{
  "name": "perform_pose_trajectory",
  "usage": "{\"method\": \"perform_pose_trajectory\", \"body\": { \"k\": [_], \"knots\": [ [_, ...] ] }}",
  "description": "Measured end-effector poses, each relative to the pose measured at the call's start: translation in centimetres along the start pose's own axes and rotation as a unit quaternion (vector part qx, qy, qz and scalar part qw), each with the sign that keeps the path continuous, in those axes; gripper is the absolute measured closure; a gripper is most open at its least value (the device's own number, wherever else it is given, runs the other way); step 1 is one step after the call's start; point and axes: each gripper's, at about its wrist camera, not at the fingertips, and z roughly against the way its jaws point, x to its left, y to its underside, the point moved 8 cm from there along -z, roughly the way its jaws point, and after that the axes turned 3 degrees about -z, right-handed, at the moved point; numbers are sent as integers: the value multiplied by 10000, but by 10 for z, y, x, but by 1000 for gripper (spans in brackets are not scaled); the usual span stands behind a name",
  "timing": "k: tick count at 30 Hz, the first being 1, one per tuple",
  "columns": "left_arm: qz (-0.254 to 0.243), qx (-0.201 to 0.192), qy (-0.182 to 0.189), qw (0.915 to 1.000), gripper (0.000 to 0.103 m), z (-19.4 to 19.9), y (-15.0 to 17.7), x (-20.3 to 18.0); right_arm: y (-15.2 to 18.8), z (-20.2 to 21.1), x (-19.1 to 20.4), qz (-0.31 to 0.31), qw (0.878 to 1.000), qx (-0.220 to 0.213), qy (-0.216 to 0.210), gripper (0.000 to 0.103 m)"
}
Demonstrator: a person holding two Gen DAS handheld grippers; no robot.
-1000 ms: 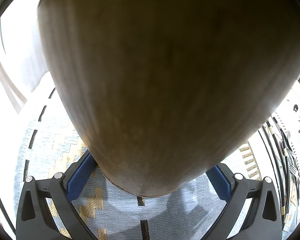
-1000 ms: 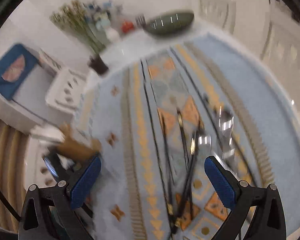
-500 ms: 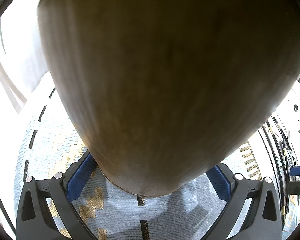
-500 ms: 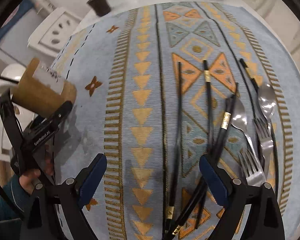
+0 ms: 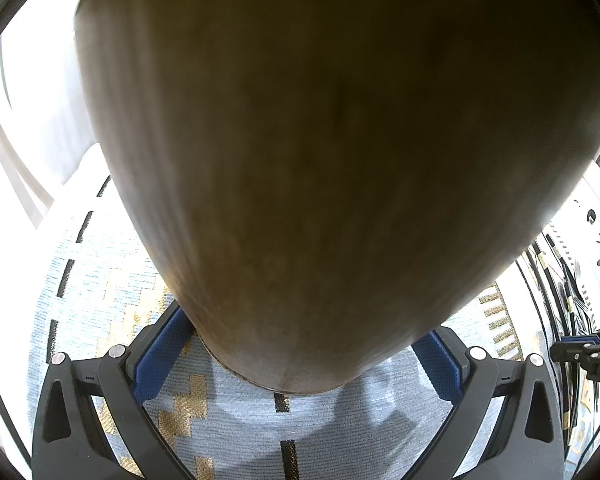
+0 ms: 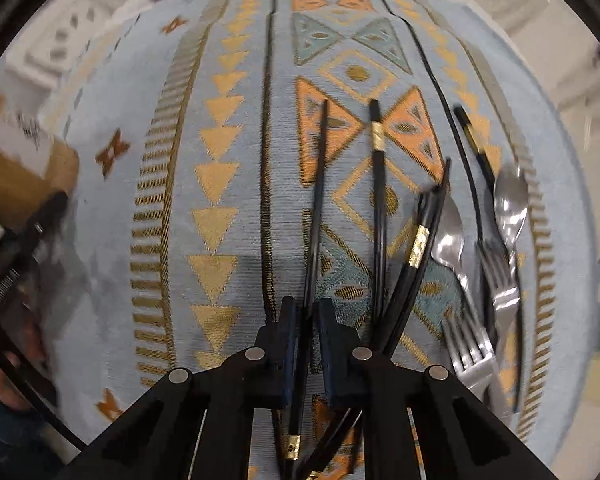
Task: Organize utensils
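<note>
The right gripper (image 6: 305,344), wide apart a second ago and high over the cloth (image 6: 228,152), has dropped down among the cutlery, and its jaws are closing on a single black chopstick (image 6: 315,216). The stick runs up between the two blue pads; the gap left is barely wider than the stick, so the pads appear to be meeting it, though firm contact cannot be confirmed. This looks like the start of a pick: one chopstick singled out from the pile.

Just beside it to the right lie more chopsticks (image 6: 410,264), crossing each other near the gripper's base. Past them rest a fork (image 6: 470,344), a spoon (image 6: 448,232) and a second spoon (image 6: 510,200), all flat on the cloth and untouched.

The left gripper (image 5: 296,364) has not shifted. Its jaws are clamped on a brown holder (image 5: 332,140), tilted, its base just above the cloth. In the right wrist view the holder sits well apart at the left edge. Judging by this, the chopstick must next be lifted and carried across to the holder.
</note>
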Motion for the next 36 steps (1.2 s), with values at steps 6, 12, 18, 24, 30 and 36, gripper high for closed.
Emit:
{"method": "perform_pose_trajectory", "body": {
  "k": [6, 12, 18, 24, 30, 36],
  "knots": [
    [0, -1, 1, 10000, 1, 0, 0, -1, -2, 5, -17, -1195, 9920, 3, -405, 98],
    [-1, -1, -1, 10000, 1, 0, 0, 0, -20, 60, -15, -1311, 9847, -684, -919, 98],
    [-2, -1, 1, 10000, 1, 0, 0, 0, -38, 114, -22, -1325, 9742, -1566, -944, 98],
    [-1, -1, 0, 10000, 1, 0, 0, 0, -61, 162, -5, -1327, 9509, -2370, -1482, 98],
    [-1, -1, 3, 10000, 1, 0, 0, -1, -88, 228, 38, -934, 9271, -3022, -2009, 98],
    [8, -3, 13, 10000, 1, 0, 0, 0, -107, 273, 83, -419, 9092, -3337, -2454, 98]
  ]
}}
